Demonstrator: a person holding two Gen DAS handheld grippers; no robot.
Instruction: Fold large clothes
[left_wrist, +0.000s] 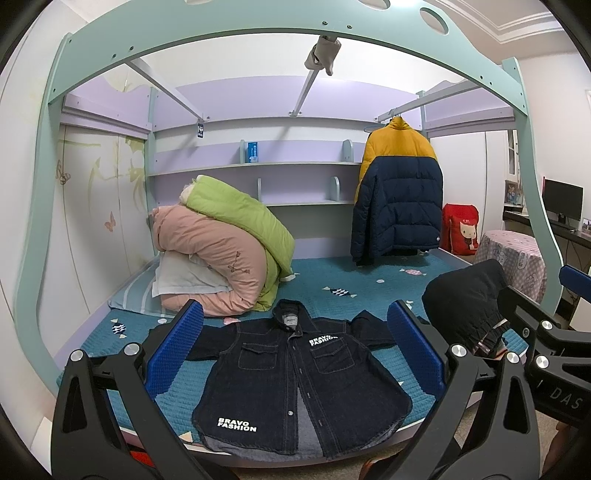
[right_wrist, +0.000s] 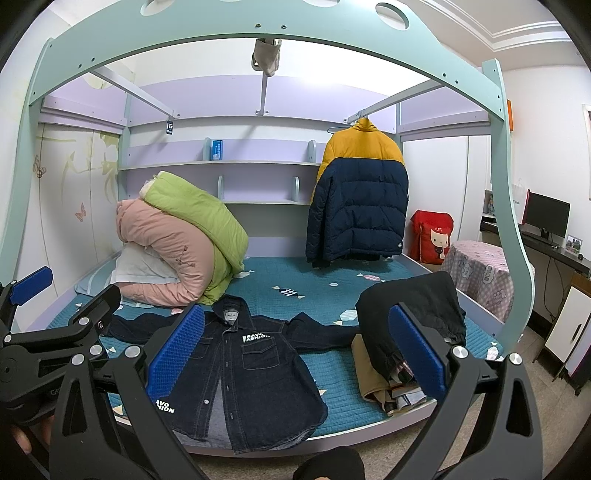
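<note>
Left wrist view: the left gripper (left_wrist: 295, 350) fills the lower frame with its blue pads spread wide, nothing between them. Framed in that gap, at lower centre, the dark denim jacket (left_wrist: 295, 380) lies flat and front-up on the teal bedspread (left_wrist: 351, 288), sleeves out to either side, hem toward the near edge of the bed; both white "BRAVO FASHION" prints read whole here, one on the chest and one at the hem. At the right edge the other tool's black frame cuts in, with a dark heap of clothes (left_wrist: 465, 302) behind it.

The right wrist view carries the right gripper (right_wrist: 295, 350), likewise wide apart and empty, and puts the jacket (right_wrist: 251, 373) left of centre, the hem print half hidden by the left blue pad (right_wrist: 175, 350). Only here does the foot of the clothes heap (right_wrist: 410, 317) show, with tan fabric (right_wrist: 373, 373) under the black garment at lower right. The left tool intrudes at the left edge.

Both views hold the rolled pink and green quilts (left_wrist: 221, 243) at centre left and a yellow-and-navy puffer coat (left_wrist: 399, 192) hanging at upper right.
</note>
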